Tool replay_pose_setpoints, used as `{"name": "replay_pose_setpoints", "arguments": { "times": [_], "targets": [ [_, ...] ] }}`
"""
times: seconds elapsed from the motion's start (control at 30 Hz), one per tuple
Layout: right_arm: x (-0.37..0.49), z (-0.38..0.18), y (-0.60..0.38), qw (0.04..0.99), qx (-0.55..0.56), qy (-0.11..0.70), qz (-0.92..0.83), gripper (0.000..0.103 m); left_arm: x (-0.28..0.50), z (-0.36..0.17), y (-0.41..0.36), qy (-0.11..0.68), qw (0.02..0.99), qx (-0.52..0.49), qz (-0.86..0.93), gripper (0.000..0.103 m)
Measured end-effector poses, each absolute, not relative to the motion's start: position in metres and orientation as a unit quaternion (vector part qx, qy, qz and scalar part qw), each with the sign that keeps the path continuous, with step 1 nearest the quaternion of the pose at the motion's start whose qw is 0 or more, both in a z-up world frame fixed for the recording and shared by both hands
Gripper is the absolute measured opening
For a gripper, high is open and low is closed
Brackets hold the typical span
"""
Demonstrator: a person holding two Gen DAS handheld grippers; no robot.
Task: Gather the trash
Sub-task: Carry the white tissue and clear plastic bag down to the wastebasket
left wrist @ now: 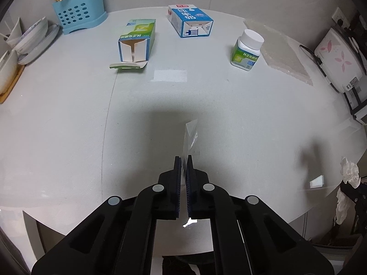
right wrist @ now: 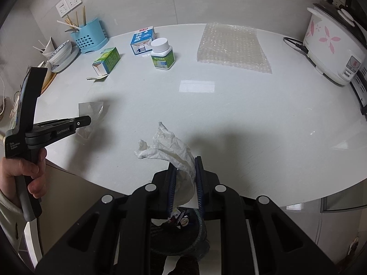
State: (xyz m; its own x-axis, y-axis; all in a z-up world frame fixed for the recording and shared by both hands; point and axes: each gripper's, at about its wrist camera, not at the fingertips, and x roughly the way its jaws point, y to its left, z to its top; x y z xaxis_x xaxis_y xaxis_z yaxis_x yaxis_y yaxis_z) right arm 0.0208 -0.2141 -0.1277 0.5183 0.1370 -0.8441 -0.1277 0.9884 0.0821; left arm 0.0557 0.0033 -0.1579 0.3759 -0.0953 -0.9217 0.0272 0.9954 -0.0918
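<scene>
My left gripper (left wrist: 183, 158), tilted steeply downward at lower centre, pinches a clear plastic wrapper (left wrist: 190, 135) above the table (left wrist: 68, 114). My right gripper (right wrist: 185, 163) (likewise angled down) clamps a crumpled tissue (right wrist: 169, 144) at lower centre, above the table's near edge.

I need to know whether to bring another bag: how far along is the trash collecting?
Some trash already lies in the bin. In hand: left gripper shut on a clear plastic wrapper, right gripper shut on a crumpled tissue. Left on the table: green box, blue carton, pill bottle, bubble wrap.

Blue perforated utensil holder (left wrist: 79, 13)
</scene>
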Motion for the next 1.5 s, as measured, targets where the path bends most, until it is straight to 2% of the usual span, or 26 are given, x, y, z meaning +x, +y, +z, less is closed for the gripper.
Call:
{"name": "replay_pose_setpoints", "arguments": {
  "times": [0.47,1.07,1.5],
  "targets": [
    [-0.005,-0.128,-0.193,0.869,-0.006,0.48,0.117,0.015,0.007,-0.13,0.01,0.536,0.843,-0.035,-0.03,0.002],
    [-0.06,-0.163,-0.159,0.851,-0.051,0.494,0.171,0.015,-0.096,-0.117,-0.008,0.5,0.864,-0.048,-0.044,0.002],
    [-0.085,-0.22,-0.145,0.83,-0.076,0.522,0.182,0.015,-0.137,-0.172,0.003,0.514,0.856,-0.052,-0.025,0.002]
  ]
}}
